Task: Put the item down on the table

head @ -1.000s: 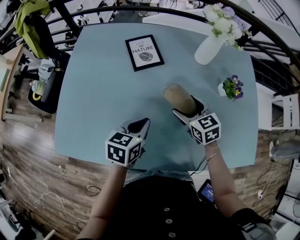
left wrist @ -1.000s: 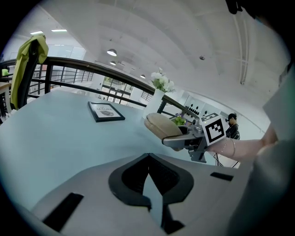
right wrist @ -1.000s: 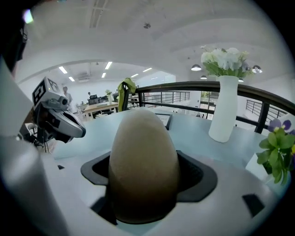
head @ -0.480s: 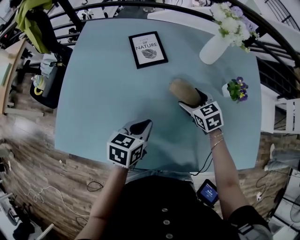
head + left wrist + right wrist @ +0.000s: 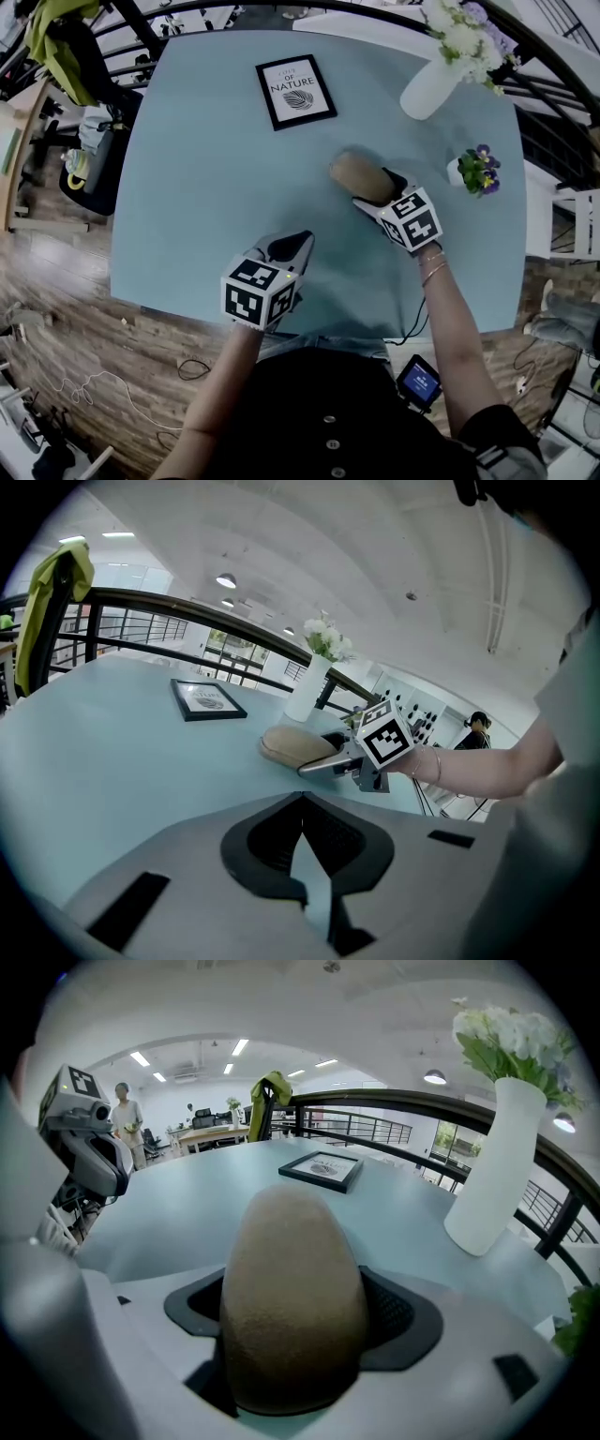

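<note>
Right gripper [image 5: 378, 191]: jaws clamped on the item [image 5: 354, 173], a tan, rough-skinned oval lump. Its back end sits between the pads and most of its length sticks out past the fingertips. Grip is on its two sides.

The item is low over the table [image 5: 206, 187], lying roughly flat. From the left gripper view it looks to be on the surface or just off it; I can't tell if it touches.

Left gripper [image 5: 300, 241]: jaws closed, tips meeting, nothing between them. Only tabletop shows through the slot behind the tips. It sits near the table's near edge, behind and to the left of the right fingers, apart from them.

Around the right fingers:
- frame [image 5: 295, 91] ahead and to the left, lying flat, well apart
- white vase [image 5: 429, 86] with flowers ahead and to the right
- small plant pot [image 5: 478, 172] off to the right, near but not touching

Ahead of the left fingers there is only bare table up to the frame.
</note>
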`<state>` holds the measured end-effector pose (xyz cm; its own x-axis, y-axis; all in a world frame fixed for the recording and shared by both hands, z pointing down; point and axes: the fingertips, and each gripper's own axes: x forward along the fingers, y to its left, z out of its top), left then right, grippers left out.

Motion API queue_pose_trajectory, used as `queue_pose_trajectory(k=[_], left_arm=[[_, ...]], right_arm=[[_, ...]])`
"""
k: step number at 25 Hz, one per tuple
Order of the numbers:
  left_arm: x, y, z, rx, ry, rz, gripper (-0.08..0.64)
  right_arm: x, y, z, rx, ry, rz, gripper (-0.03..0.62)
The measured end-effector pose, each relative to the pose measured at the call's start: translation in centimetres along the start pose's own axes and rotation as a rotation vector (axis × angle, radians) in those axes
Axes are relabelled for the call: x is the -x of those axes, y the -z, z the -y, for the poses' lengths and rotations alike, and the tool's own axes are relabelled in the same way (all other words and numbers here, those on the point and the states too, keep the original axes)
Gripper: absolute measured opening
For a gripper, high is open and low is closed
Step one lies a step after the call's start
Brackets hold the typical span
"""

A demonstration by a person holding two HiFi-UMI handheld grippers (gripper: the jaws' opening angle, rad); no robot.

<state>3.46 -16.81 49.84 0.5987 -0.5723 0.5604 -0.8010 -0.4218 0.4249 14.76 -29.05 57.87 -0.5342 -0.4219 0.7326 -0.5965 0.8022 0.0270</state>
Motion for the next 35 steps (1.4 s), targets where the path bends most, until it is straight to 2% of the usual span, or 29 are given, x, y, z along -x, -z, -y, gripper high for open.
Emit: queue_pose_trajectory(k=[9, 21, 35], left_arm=[[-0.5, 0.9, 0.5, 0.003, 0.019, -0.012, 0.017], [-0.3, 0.8, 0.7, -0.005, 0.023, -0.022, 0.017], [-0.7, 0.8, 1.4, -0.035, 0.042, -0.040, 0.017]], right_arm=[[-0.6, 0.7, 0.8, -0.036, 0.037, -0.027, 0.403], [-0.5, 1.0, 0.4, -0.067, 0.031, -0.041, 0.403], [2.6, -0.9, -0.3, -0.089, 0.069, 0.072, 0.408]])
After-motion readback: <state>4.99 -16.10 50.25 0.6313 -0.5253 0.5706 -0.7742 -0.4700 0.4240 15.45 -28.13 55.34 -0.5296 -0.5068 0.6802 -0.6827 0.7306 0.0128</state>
